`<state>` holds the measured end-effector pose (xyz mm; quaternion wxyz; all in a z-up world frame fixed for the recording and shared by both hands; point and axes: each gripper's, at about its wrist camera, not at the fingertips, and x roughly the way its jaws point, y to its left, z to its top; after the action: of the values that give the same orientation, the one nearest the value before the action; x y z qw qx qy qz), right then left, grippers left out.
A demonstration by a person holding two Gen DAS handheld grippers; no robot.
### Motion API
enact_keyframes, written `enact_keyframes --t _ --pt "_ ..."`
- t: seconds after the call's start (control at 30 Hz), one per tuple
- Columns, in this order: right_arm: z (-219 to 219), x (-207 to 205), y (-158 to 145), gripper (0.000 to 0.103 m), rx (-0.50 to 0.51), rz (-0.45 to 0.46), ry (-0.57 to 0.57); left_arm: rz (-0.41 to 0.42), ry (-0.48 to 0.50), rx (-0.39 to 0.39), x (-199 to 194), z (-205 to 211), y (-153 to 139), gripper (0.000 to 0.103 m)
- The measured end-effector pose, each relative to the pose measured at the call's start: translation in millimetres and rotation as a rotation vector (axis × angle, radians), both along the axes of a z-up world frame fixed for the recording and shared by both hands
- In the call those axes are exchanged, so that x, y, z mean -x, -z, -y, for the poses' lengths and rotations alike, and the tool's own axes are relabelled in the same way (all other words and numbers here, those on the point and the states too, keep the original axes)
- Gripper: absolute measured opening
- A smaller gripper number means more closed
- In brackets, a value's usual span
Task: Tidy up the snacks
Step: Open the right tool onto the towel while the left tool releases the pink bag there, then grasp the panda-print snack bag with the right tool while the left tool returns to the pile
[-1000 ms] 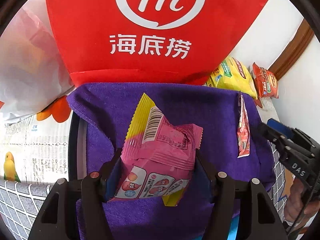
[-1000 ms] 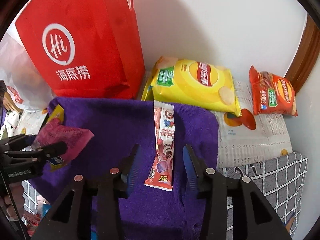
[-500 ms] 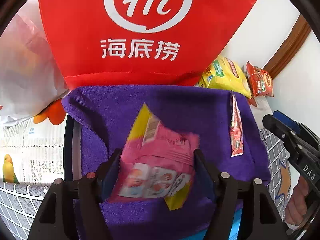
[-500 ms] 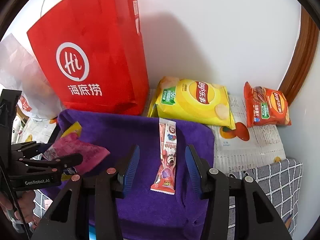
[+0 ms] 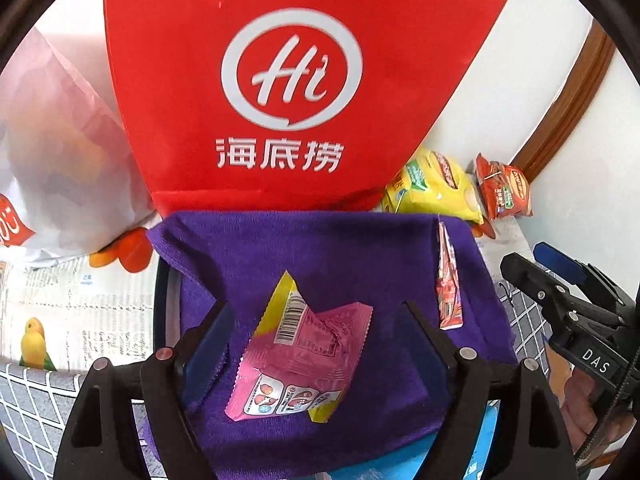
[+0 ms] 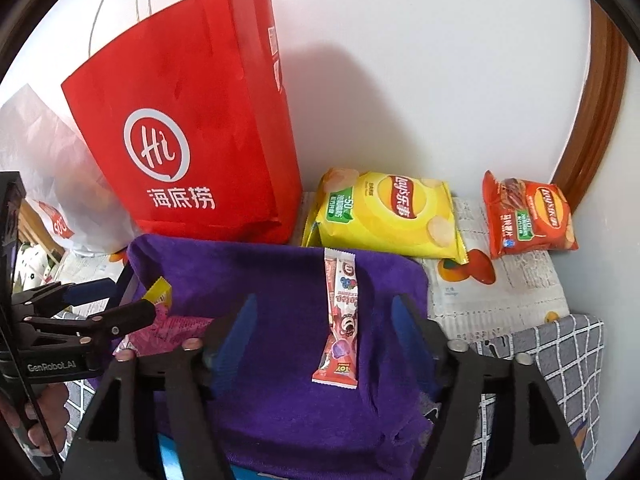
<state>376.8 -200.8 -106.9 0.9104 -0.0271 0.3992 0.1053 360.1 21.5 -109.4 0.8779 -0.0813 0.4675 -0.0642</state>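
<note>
pink and yellow crinkled plastic snack packet lies flat on a purple plush towel, barcode side up, in the open space between the two blue-padded fingers of the left gripper, touching neither pad; the jaws have just been opening and now stand wide, with clear purple cloth showing on both sides of the packet. a long, narrow pink and white foil stick packet lies lengthwise on the same towel, nearer the right finger than the left of the right gripper, apart from both blue pads; these jaws too have just been opening and stand wide, gripping nothing. in the left wrist view the stick packet sits near the towel's right edge, well apart from the pink packet, with the right gripper's black fingers beside it. in the right wrist view the left gripper reaches in from the left edge over the pink packet, a person's hand below it. behind the towel stands a tall red paper shopping bag with a white round logo, touching the towel's far edge. to its right, on newspaper, lie a yellow bag of potato crisps just beyond the towel and a smaller red bag of crisps near the wall. a white plastic bag sits left of the red bag.
</note>
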Motion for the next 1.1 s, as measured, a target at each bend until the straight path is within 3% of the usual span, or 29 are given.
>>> enact_keyframes --t 0.2,0.37,0.83,0.93,1.1 --pt "-3.2 7.9 -10.1 0.081 0.077 0.035 0.047 0.048 0.013 -0.002 7.9 3.7 -13.6 0.082" --pt "-4.7 13.1 -17.3 0.081 0.075 0.057 0.063 0.090 0.017 -0.021 13.1 8.2 -22.1 0.082" --pt "-8.0 50.5 -32.3 0.081 0.096 0.071 0.033 0.163 0.029 0.030 34.2 6.6 -49.9 0.081" --pt "-5.0 63.5 -33.7 0.081 0.078 0.070 0.027 0.186 0.047 0.032 41.6 10.0 -58.0 0.081" --pt "12.6 89.5 -39.7 0.081 -0.039 0.067 0.042 0.202 0.075 0.008 54.7 18.9 -68.2 0.081"
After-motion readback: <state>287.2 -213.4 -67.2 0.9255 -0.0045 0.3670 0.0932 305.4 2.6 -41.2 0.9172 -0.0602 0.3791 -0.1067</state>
